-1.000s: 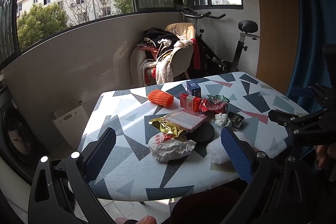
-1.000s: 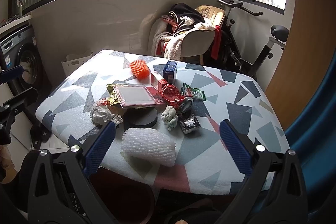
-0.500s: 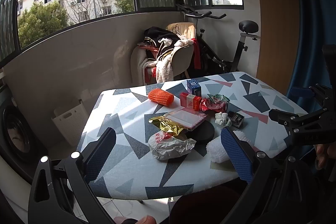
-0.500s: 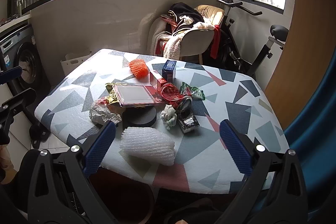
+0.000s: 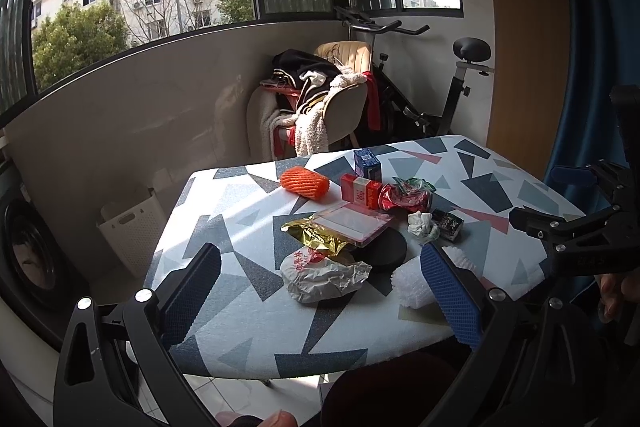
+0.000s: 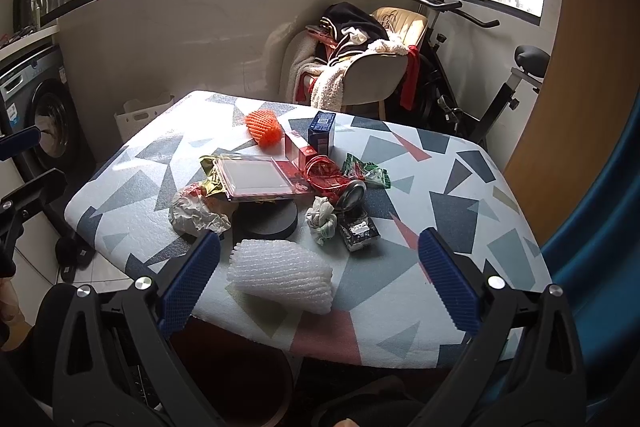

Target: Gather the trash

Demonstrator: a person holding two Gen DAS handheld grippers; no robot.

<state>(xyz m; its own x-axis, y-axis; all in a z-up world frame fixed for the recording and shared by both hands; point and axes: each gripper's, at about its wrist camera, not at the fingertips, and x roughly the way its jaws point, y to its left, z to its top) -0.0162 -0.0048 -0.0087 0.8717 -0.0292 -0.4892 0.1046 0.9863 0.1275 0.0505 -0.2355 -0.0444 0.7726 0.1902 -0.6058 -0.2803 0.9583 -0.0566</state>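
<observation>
Hovering spread and empty short of the table, the right claw has the white foam net just ahead between its fingers; the left claw, likewise spread, faces the crumpled paper wrapper. Judging from this, close low on the soft net, squeezing gently, and avoid nudging the black disc beyond it.

The right claw has crept in toward the counter, and the white foam net now sits a shade nearer and higher between its wide-apart fingers. The left claw has barely drifted.
</observation>
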